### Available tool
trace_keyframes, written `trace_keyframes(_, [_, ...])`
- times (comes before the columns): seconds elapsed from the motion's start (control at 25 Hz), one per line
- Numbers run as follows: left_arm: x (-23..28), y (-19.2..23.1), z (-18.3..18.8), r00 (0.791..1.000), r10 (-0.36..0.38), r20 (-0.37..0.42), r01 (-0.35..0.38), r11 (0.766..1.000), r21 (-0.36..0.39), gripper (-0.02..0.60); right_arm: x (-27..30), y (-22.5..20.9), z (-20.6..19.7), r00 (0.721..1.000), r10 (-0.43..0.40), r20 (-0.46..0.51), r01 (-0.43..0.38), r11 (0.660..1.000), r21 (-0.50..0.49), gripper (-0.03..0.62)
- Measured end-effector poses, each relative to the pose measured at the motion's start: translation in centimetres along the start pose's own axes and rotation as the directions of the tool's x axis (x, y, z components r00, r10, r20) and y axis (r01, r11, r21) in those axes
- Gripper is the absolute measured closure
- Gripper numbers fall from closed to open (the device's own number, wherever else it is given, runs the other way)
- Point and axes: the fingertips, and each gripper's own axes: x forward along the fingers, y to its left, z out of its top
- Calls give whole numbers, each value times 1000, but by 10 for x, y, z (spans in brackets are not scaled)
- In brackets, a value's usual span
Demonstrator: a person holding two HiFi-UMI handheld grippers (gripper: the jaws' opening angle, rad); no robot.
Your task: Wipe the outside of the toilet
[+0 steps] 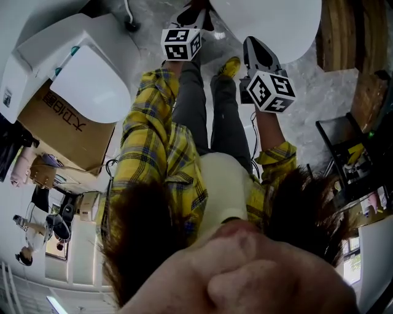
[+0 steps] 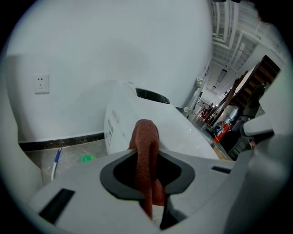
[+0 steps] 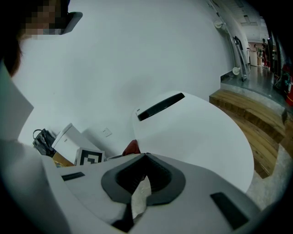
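Note:
The white toilet stands in front of me, at the top of the head view, with its lid down. My left gripper points at it and is shut on a reddish-brown cloth that sticks up between the jaws. In the left gripper view a white toilet body stands just beyond the cloth. My right gripper is held beside the left one, shut on a small white piece of paper. The right gripper view looks onto the toilet's lid, with the cloth at its left.
A second white toilet on a cardboard box stands at the left. A wall socket, a blue-handled tool and a green bit lie on the floor by the wall. Wooden steps rise at the right.

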Motion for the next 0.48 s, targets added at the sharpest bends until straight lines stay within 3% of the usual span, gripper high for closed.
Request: trace_keyframes(0.48, [-12, -53, -53, 998, -45, -46, 45, 999, -13, 497, -34, -14, -22, 1000, -6, 19, 6, 1000, 9, 568])
